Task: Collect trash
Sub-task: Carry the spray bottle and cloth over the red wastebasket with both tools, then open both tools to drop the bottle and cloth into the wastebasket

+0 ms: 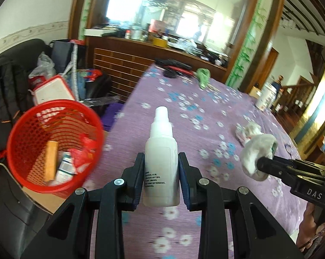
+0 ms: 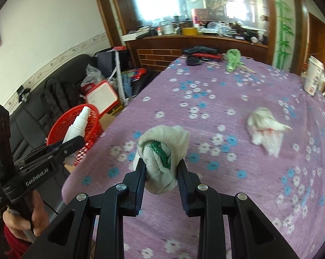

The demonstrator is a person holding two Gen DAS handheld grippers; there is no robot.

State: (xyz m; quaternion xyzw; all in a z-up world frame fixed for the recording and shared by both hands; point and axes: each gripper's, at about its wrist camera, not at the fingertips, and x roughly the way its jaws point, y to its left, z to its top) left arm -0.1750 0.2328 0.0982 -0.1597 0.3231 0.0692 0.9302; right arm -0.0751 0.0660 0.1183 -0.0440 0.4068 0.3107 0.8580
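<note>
My left gripper (image 1: 161, 161) is shut on a white plastic bottle (image 1: 161, 151), held upright above the purple flowered tablecloth (image 1: 184, 99). The same bottle (image 2: 78, 125) shows at the left of the right wrist view, in front of the red mesh bin (image 2: 76, 129). My right gripper (image 2: 161, 166) is shut on a balled white cloth with green trim (image 2: 162, 151). That cloth (image 1: 257, 151) hangs at the right of the left wrist view. The red bin (image 1: 54, 146) stands beside the table's left edge and holds several scraps. A crumpled white wrapper (image 2: 266, 127) lies on the table to the right.
A green crumpled bag (image 2: 232, 59) and dark objects (image 2: 200, 52) lie at the table's far end. A white tub (image 2: 313, 76) stands at the far right edge. A black sofa (image 2: 43, 108), bags and a whiteboard (image 2: 102, 97) crowd the floor at the left. A person's hand (image 2: 18, 222) grips the left handle.
</note>
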